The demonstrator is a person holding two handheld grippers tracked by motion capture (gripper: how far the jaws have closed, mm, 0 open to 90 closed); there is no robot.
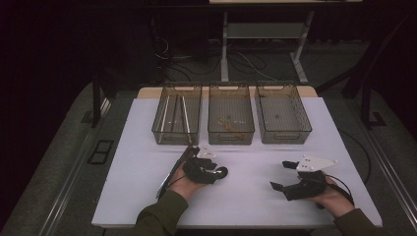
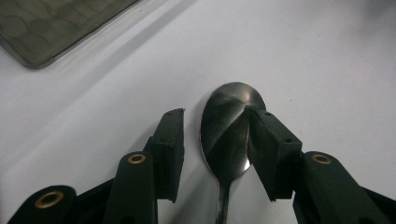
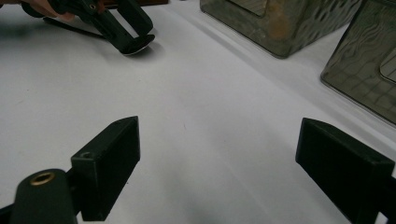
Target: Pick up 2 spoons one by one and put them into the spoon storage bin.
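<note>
this looks like a lab or test room set up for recording: a plain white tabletop (image 1: pixel 246 196) stands on grey carpet in a dark room, three identical clear bins (image 1: pixel 230 120) are lined in a row, loose cables (image 1: pixel 236 61) trail on the floor, and a bare desk frame (image 1: pixel 265 39) stands behind.

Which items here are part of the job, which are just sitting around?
In the job: spoon, between the open left tongs; three bins, left bin nearest.
Lying about: right tongs, open and empty; sticks in left bin; cables on floor.

Three bins (image 1: pixel 231 120), one spoon (image 2: pixel 231 126), two hand-held grippers (image 1: pixel 209 167)
</note>
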